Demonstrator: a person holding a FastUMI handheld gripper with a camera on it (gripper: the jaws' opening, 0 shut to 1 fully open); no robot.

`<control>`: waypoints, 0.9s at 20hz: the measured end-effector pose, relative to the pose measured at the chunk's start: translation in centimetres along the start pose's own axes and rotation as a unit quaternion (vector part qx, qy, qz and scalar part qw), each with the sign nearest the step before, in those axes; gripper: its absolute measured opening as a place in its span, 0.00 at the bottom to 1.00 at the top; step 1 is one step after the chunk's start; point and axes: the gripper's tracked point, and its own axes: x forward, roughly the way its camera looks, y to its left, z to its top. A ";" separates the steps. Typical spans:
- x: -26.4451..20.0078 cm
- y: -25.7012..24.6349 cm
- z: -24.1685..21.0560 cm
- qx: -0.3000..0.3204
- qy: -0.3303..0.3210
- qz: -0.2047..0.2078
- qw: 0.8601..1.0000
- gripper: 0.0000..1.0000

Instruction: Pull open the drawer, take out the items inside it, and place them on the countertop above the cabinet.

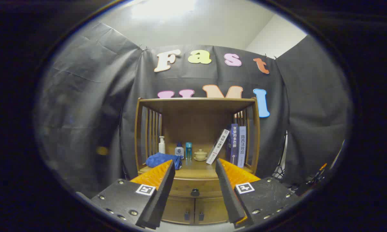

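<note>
Claw [195, 169]: fingers spread, holding nothing, facing the wooden cabinet [196, 151]. Drawer [195, 188]: closed beneath the desk [196, 170], its dark knob [195, 192] between and beyond the fingers. Step judged: approach; next, close on the knob and pull.

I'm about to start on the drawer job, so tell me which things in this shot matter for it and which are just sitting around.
For the job:
drawer, shut
drawer knob, between the fingers' line, beyond them
countertop
gripper, open, holding nothing

Just lying about:
blue cloth
pump bottle
two small bottles
lidded cup
books
lower cabinet doors
</note>
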 end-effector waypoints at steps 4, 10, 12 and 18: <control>-0.6 0.1 0.1 -0.010 0.003 -0.005 1.000 0.76; -1.9 0.0 0.2 -0.023 -0.005 -0.011 1.000 0.76; -2.2 -0.2 0.3 -0.023 -0.009 -0.017 1.000 0.76; -2.1 -1.0 0.4 -0.021 -0.019 -0.034 0.999 0.76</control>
